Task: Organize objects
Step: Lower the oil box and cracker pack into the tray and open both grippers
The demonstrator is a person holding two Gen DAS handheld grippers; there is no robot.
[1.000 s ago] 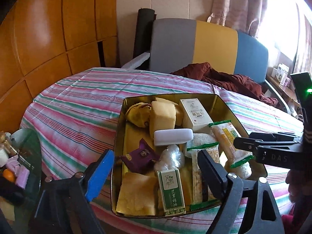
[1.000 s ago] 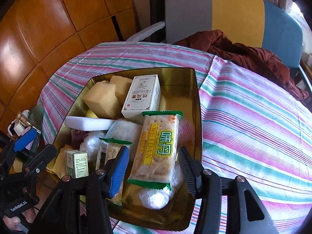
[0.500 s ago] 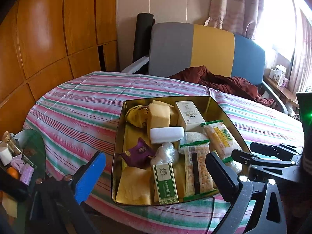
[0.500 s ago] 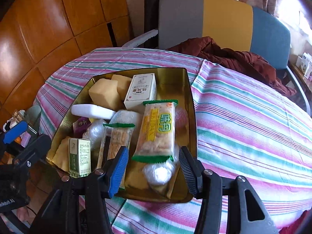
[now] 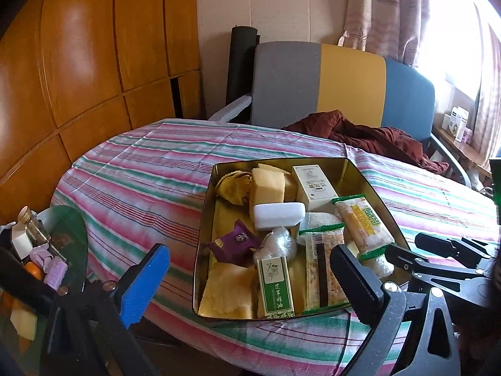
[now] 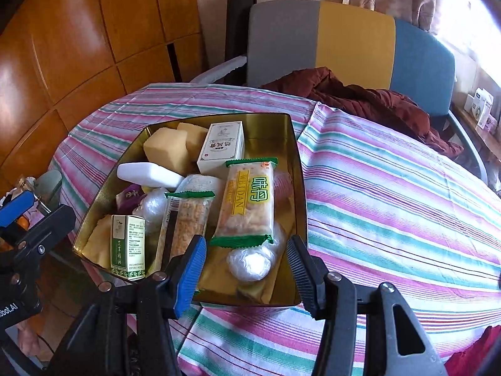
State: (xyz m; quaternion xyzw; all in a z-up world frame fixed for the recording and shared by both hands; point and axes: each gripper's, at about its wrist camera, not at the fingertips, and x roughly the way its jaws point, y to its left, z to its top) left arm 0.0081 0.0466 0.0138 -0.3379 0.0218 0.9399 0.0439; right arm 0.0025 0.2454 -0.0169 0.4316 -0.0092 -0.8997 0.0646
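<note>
While the left gripper point(image 5: 250, 279) hangs spread wide and empty at lower centre, the gold tin point(image 5: 205, 228) mid-frame looks packed. In the right view, the right gripper point(image 6: 247, 269), fingers apart, grips nothing; the striped tabletop point(image 6: 391, 194) lies bare, so little seems left.

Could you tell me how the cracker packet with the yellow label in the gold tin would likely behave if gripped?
The cracker packet looks light, and its glossy film may be slippery. The crackers inside would probably crack under a hard squeeze. It rests tilted on a clear wrapped bundle, so a nudge may slide it.

Each black hand-held gripper point(image 6: 247, 269) has one ribbed blue pad point(image 6: 191, 272).
</note>
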